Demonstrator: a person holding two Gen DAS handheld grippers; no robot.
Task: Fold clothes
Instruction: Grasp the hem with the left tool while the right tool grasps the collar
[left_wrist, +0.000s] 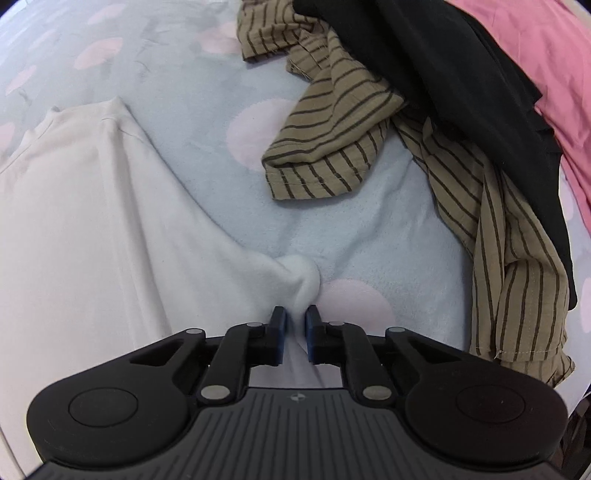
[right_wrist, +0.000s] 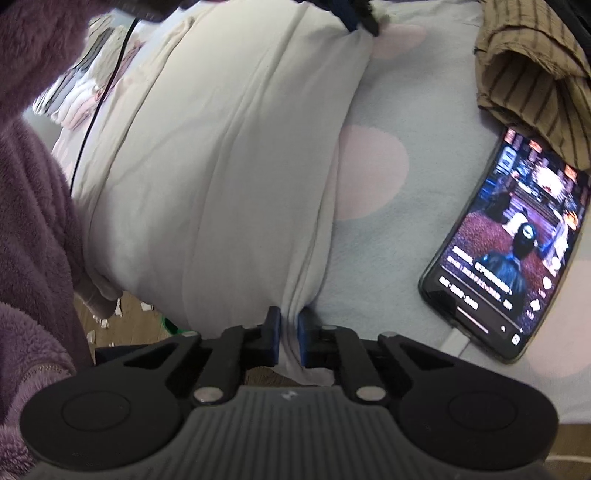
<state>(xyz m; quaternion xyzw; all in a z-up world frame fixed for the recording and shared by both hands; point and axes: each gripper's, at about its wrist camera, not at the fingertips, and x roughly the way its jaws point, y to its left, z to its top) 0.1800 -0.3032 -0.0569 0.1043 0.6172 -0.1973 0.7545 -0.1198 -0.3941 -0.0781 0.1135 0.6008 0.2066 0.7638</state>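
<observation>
My left gripper (left_wrist: 295, 319) pinches the white garment (left_wrist: 74, 206) edge, likely bedsheet (left_wrist: 207, 122) too. Right gripper (right_wrist: 289, 319) clamps the other corner, ready to fold.

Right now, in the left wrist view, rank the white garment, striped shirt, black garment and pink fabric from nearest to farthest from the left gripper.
1. White garment: pinched between the left gripper pads, spreading left.
2. Striped shirt: ahead and right, on the blanket.
3. Black garment: upper right, draped over the striped shirt.
4. Pink fabric: far upper-right corner, behind the black garment.
</observation>
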